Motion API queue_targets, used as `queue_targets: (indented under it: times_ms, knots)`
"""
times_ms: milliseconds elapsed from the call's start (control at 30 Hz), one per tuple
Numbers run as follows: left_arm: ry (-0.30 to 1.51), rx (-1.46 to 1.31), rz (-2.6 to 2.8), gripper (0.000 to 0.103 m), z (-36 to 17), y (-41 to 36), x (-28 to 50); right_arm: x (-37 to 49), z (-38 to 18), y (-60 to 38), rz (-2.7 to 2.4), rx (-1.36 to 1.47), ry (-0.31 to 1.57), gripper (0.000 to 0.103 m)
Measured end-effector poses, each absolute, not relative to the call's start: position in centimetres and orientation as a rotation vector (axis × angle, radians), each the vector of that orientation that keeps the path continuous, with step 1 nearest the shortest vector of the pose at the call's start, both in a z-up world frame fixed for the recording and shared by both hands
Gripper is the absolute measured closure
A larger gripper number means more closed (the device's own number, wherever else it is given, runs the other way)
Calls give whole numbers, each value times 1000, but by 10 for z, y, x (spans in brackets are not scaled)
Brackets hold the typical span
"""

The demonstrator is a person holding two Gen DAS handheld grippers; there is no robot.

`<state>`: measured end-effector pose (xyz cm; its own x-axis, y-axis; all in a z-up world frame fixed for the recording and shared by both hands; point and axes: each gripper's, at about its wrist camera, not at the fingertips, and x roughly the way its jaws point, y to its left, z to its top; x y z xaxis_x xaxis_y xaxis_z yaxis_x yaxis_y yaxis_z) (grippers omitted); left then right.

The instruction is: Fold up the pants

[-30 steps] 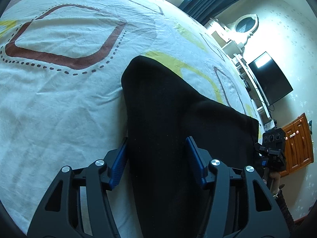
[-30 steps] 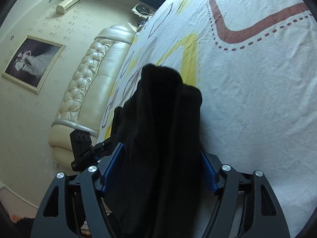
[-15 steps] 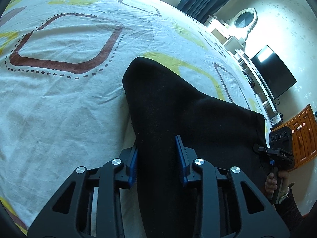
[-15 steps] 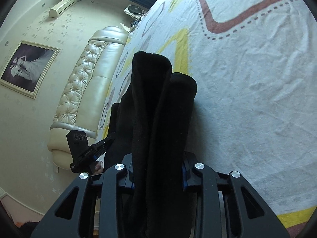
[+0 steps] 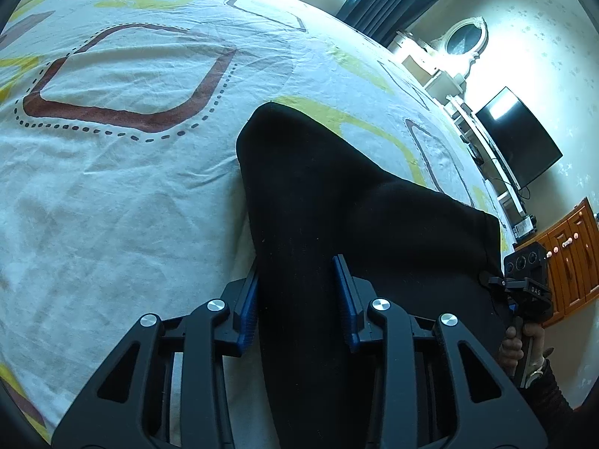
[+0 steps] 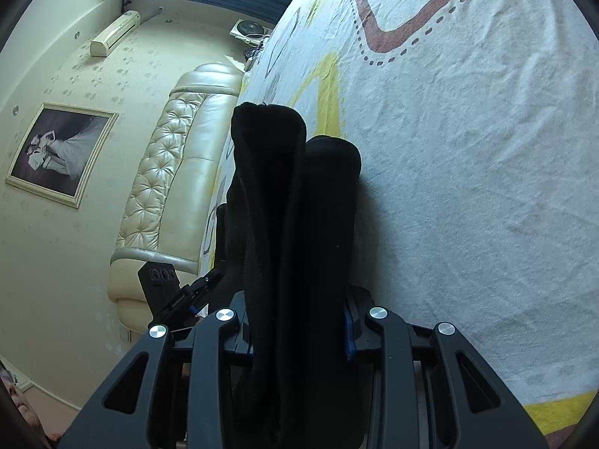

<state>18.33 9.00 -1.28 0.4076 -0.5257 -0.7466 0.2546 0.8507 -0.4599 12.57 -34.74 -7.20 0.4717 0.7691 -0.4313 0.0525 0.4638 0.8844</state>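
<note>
From my left wrist view, my left gripper (image 5: pixel 297 299) is clamped on the near edge of the black, soft-knit folded pants (image 5: pixel 337 202), both blue pads pressed into a thick bunch of cloth. The pants lie across the white bedsheet patterned with brown and yellow rounded squares (image 5: pixel 123 187), their rounded far end pointing up the bed and their right part running toward my right gripper (image 5: pixel 524 280), which shows at the right edge with my hand below it. The risk here, I judge, is that I hold only some of the layers: a lift could let the lower ones sag and spoil the fold, or drag and wrinkle the sheet. A second ago these jaws stood wide either side of the fabric; they have since closed in on it, and the view has hardly moved.

From my right wrist view, my right gripper (image 6: pixel 297 329) is also shut on the pants (image 6: pixel 295 202), which stand as two tall dark rolls between the fingers and hide the pads almost wholly, so how deep the bite goes I can only guess. My left gripper (image 6: pixel 176 292) shows at the near left, before the cream tufted leather headboard (image 6: pixel 168 172). If my two hands pull unevenly, the cloth between them could twist or slip out. A second ago these jaws too were spread; now they pinch the bundle, and the frame has rolled slightly.
</note>
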Motion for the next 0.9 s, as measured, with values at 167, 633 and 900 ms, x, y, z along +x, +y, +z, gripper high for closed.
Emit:
queue_targets:
  times_ms: [167, 633, 900]
  knots:
    - [1039, -275, -511, 72, -9, 91, 180, 125, -75, -350, 539, 1010, 999, 71]
    - [1095, -409, -510, 40, -15, 109, 152, 103, -62, -342, 545, 954, 1071, 38]
    - [1101, -436, -497, 35, -17, 117, 127, 86, -64, -339, 520, 866, 1105, 62]
